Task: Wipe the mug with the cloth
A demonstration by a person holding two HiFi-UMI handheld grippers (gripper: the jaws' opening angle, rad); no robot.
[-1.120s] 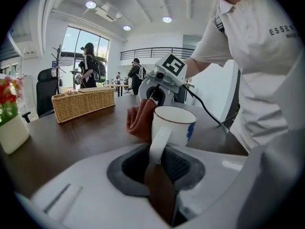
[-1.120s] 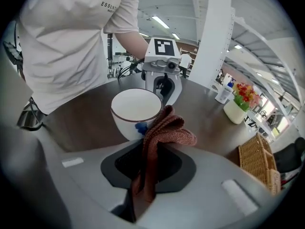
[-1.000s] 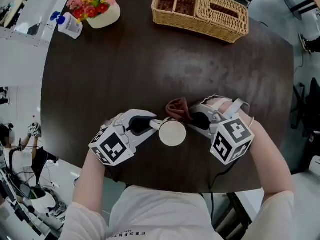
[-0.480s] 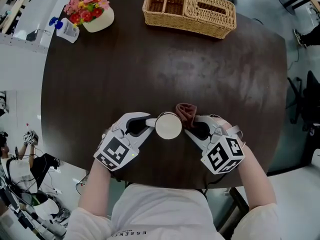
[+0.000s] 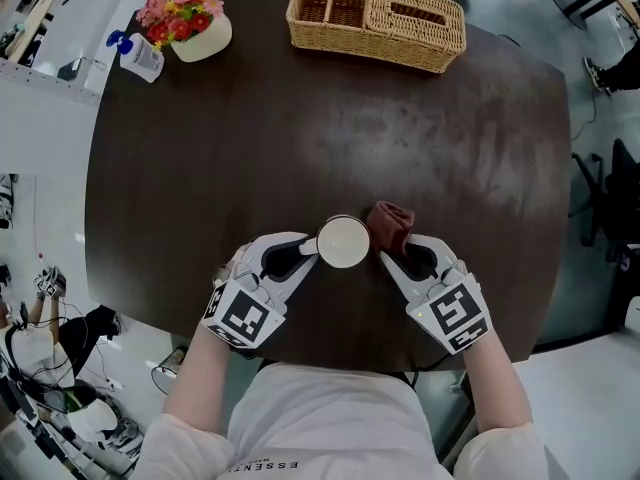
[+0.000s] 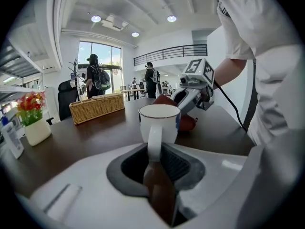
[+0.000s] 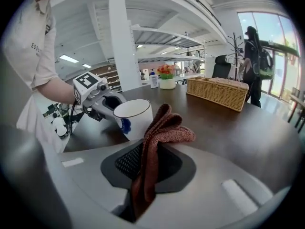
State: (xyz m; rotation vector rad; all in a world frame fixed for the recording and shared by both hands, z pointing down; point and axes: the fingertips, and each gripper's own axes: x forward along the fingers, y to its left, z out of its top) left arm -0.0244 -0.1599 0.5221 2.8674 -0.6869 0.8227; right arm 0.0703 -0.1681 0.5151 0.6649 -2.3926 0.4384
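Observation:
A white mug point(image 5: 343, 242) is upright just above the dark table point(image 5: 300, 128), near its front edge. My left gripper point(image 5: 308, 249) is shut on the mug's handle point(image 6: 154, 144), which runs straight into the jaws of the left gripper point(image 6: 155, 149) in its own view. A reddish-brown cloth point(image 5: 390, 224) is bunched against the mug's right side. My right gripper point(image 5: 393, 255) is shut on the cloth point(image 7: 159, 137), which hangs folded between the jaws. From the right gripper view the mug point(image 7: 133, 118) stands just left of the cloth, touching or nearly touching it.
A wicker basket point(image 5: 377, 10) with compartments sits at the table's far edge. A white pot of flowers point(image 5: 190, 18) and a small bottle point(image 5: 135, 53) stand at the far left. People stand in the room's background point(image 6: 97, 78).
The cloth has swung from the far side of the mug round to its right side, carried by the right gripper. The left gripper has kept its hold on the mug's handle.

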